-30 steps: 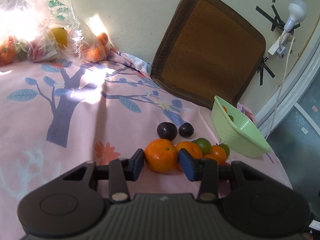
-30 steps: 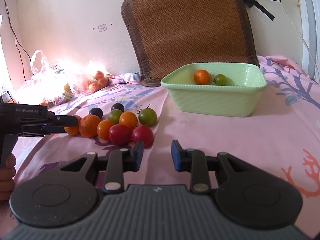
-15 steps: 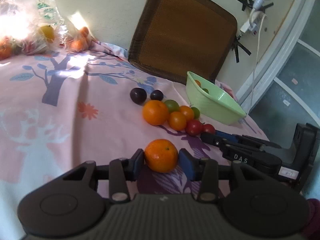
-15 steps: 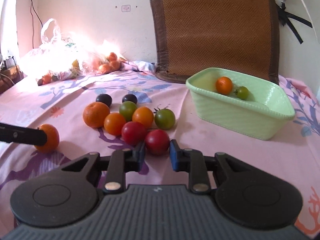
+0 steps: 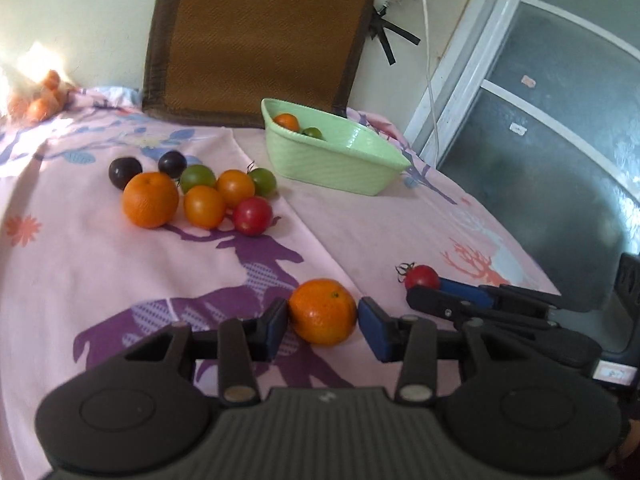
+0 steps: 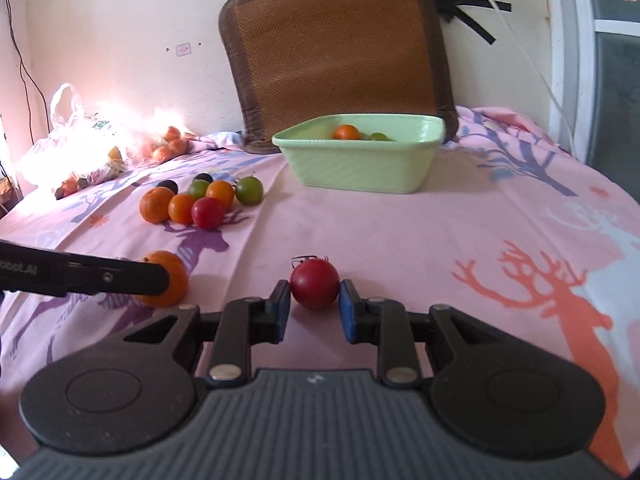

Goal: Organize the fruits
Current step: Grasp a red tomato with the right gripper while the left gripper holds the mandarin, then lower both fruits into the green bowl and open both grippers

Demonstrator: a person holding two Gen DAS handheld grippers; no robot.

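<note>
Orange [image 5: 322, 311] sits gripped in your left tool [image 5: 323, 323], while your right tool [image 6: 314, 307] pinches a red tomato [image 6: 315, 284].

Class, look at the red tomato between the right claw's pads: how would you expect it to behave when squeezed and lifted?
The tomato is round, so it would probably roll if released on the cloth. Its skin looks smooth and glossy, so it may slip between the right claw's flat pads. Likely soft, it could bruise under a hard squeeze.
</note>
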